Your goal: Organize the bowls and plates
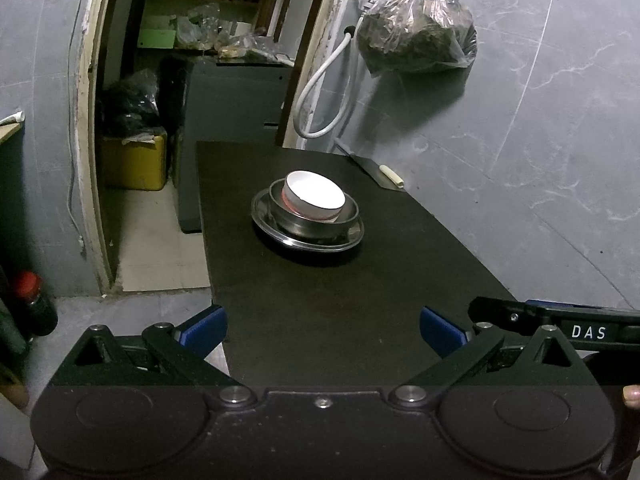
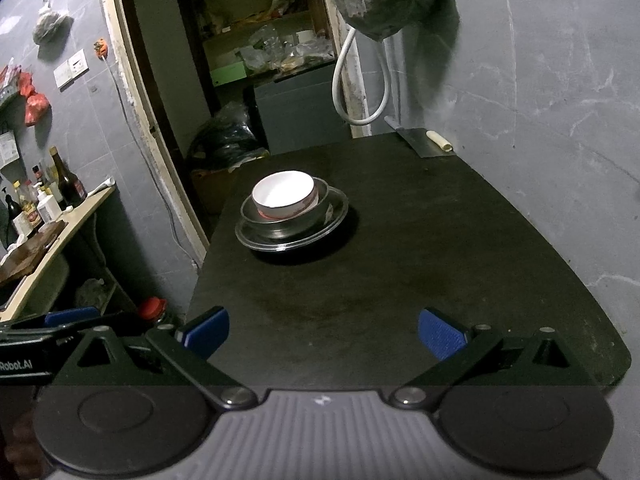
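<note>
1. Location: the stack stands near the middle of the black bench (image 1: 320, 300), towards its far half. A white bowl (image 1: 315, 195) sits tilted inside a metal bowl (image 1: 316, 222), which rests on a metal plate (image 1: 308, 240).
2. Left hand-held gripper (image 1: 323, 330): jaws wide apart, holding nothing, at the near bench edge, well apart from the stack.
3. Right hand-held gripper (image 2: 323, 330): likewise spread wide and empty, also well short of the stack; its body shows at the right edge of the left wrist view.
4. Handling, white bowl: apparently ceramic, so stiff, glazed, slippery and breakable. Best taken by pinching the raised rim wall, one finger inside and one outside.
5. Handling, metal pieces: probably light, rigid and smooth; the plate's low lip offers little purchase and may slide on the bench.
6. Risk: since the white bowl leans, lifting it may drag or rock the metal bowl beneath.
7. Other items: a cleaver (image 1: 380, 176) lies at the far bench corner, clear of the stack.
</note>
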